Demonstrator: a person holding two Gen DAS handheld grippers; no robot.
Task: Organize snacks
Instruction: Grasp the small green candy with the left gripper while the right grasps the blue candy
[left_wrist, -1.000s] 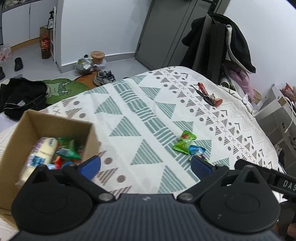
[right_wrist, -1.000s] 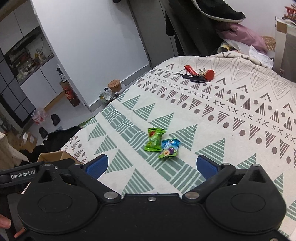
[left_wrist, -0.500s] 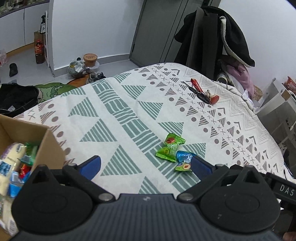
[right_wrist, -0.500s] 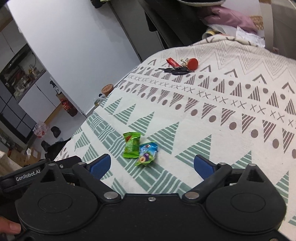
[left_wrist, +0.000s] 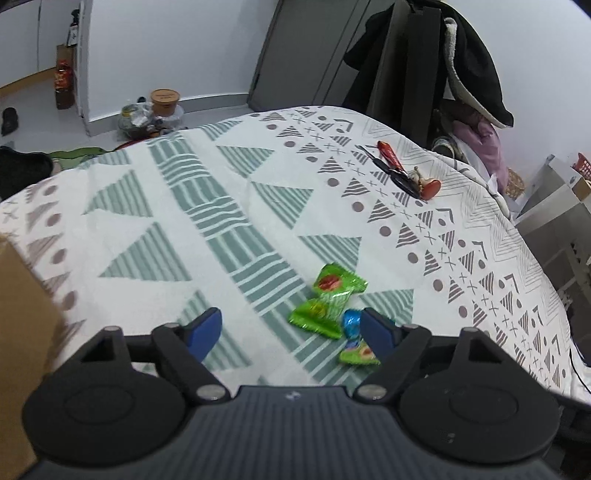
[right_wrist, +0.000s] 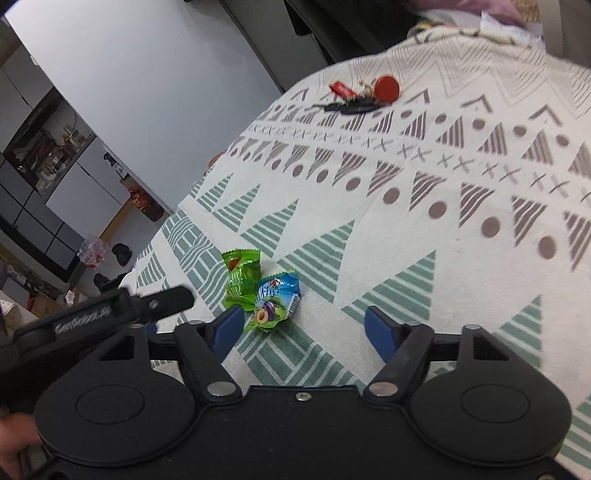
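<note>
Setting: a bed covered with a patterned bedspread (left_wrist: 229, 206) of green and grey triangles, seen from two handheld grippers looking forward and down
Snacks: two small packets lie touching near the middle of the cover, a green packet (left_wrist: 327, 301) and a blue packet (right_wrist: 275, 301) with fruit printed on it
Box: a cardboard box (left_wrist: 22, 332) shows only as a brown wall at the left edge of the left view; its inside is out of sight
Left gripper (left_wrist: 291, 328): jaws partly spread and closing, nothing pressed between them; the green packet lies just ahead of the gap and the blue packet sits against the right fingertip
Right gripper (right_wrist: 304, 326): jaws partly spread and closing, nothing held; the blue packet lies just beyond the left fingertip
Other things: a bunch of keys (right_wrist: 354, 98) with a red tag lies well apart, farther up the bed
Step in hand: by my reading, both tools are coming in on the pair of packets, one each, ahead of a pickup
Next move: each tool probably needs to centre one packet in its gap and close on the crinkly wrapper without catching the cloth or the neighbouring packet, then carry it to the box
Change from a second ago: both pairs of jaws stood at their widest and are narrower now; the packets look larger and closer in both views; the box, whose contents were visible, has slid almost out of the left view
</note>
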